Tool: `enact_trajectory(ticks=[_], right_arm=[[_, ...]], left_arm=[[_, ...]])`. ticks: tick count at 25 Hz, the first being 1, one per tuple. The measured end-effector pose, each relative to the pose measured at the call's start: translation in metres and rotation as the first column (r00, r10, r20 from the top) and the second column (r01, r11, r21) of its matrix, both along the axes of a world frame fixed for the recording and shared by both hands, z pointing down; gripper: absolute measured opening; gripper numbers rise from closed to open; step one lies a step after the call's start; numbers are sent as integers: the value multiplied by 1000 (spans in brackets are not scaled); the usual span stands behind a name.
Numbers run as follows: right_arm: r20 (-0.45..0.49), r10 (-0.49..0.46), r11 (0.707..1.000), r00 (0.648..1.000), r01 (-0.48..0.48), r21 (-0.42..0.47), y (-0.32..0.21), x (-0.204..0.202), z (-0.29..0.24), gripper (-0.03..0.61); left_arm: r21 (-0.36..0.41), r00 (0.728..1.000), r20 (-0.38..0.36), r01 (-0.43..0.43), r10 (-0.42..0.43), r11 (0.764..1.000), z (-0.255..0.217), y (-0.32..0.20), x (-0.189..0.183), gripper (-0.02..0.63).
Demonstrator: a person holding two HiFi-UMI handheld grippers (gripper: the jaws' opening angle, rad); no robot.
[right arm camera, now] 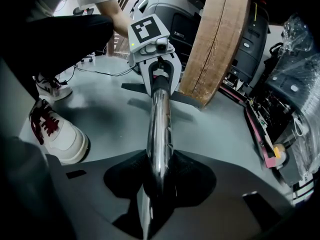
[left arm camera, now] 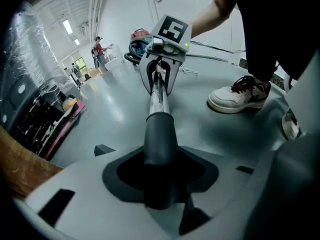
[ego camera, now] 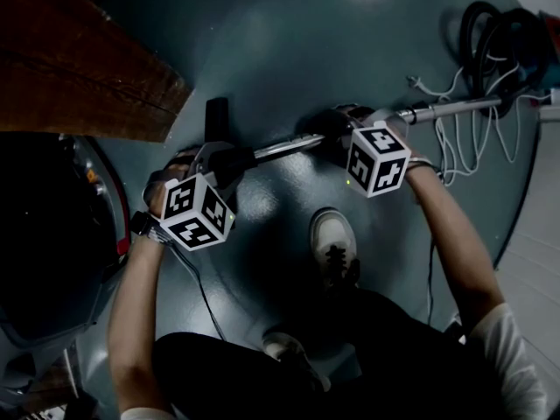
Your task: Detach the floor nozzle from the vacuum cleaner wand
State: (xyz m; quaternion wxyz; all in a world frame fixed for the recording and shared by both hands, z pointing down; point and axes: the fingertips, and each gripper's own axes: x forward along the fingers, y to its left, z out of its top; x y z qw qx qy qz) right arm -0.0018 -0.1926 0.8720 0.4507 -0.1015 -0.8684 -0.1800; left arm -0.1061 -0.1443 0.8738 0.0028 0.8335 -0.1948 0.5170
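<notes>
Floor [ego camera: 289, 59] — right claw [right arm camera: 158, 178] grips one wand [right arm camera: 160, 119] (left claw [left arm camera: 160, 179]: collar [left arm camera: 160, 136])

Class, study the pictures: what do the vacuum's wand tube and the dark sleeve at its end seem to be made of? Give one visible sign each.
Wand tube: likely polished, chrome-like metal; it mirrors lights and surroundings.
Dark sleeve: probably matte plastic; dull grey, with only a soft sheen.

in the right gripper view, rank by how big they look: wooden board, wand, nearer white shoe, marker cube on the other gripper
1. wooden board
2-3. wand and nearer white shoe: too alike to split, and the wand swells toward the lens
4. marker cube
</notes>
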Motion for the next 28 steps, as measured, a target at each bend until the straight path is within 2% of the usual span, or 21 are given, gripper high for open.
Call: enact_trajectory(ticks=[4, 7, 11, 19, 23, 26, 28], right_arm=[[-2, 4, 1000, 1000, -4, -16, 0, -2, 1, 150], [-12, 3, 1000, 1000, -4, -29, 1, -3, 5, 150], [-24, 5, 999, 1000, -6, -44, 0, -4, 9, 150], [-37, 8, 997, 999, -10, -72, -1, -5, 12, 150], [-36, 2, 997, 999, -5, -76, 1, -4, 11, 150], [-33, -1, 998, 999, -2, -64, 3, -3, 11, 150], [-29, -1, 999, 1000, 0, -52, 4, -3, 11, 150]], left_arm=[[31, 1000, 24, 2, -3, 1000, 2, -2, -3, 169], [83, 998, 67, -6, 1, 997, 4, -3, -6, 169], [160, 991, 132, -27, 5, 987, 8, -6, -10, 169], [253, 981, 194, -61, 11, 966, 8, -10, -13, 169], [231, 983, 184, -61, 18, 971, 8, -8, -11, 169], [182, 985, 171, -46, 14, 982, 11, -5, -11, 169], [139, 991, 134, -18, -1, 990, 11, -2, -10, 169]])
